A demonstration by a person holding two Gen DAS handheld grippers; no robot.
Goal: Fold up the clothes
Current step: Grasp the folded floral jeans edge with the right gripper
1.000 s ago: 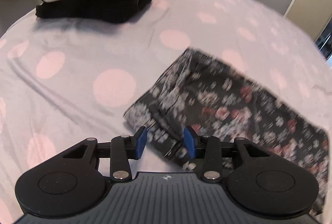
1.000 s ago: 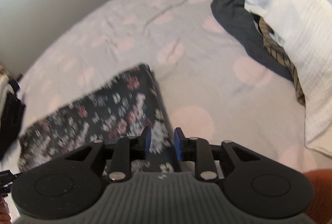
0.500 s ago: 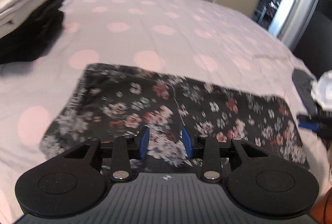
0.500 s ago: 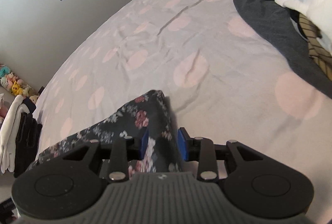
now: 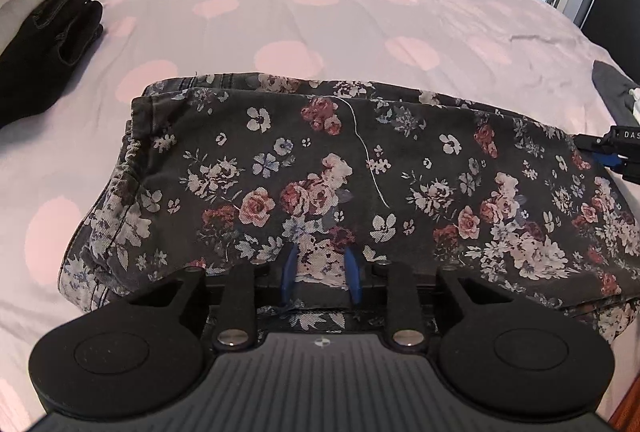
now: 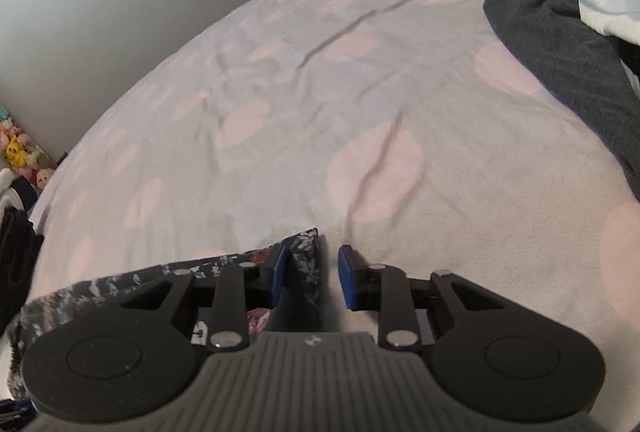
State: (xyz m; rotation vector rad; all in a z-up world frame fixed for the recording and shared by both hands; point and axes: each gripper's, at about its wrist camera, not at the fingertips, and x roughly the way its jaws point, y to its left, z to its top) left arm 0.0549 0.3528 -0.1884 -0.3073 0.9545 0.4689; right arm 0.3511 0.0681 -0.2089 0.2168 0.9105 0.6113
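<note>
both grippers sit at the near edge of the floral garment point(image 5: 320, 168), spread flat on the dotted bedsheet point(image 5: 280, 12). left gripper point(image 5: 320, 268) jaws closing w/ a fabric fold between the pads. right gripper point(image 6: 312, 280) jaws closing, garment corner between them, right pad clear of it.

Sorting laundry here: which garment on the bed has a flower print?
The dark floral garment lying flat between both grippers. The folded stack is plain white and black, and the grey cloth is plain too.
</note>
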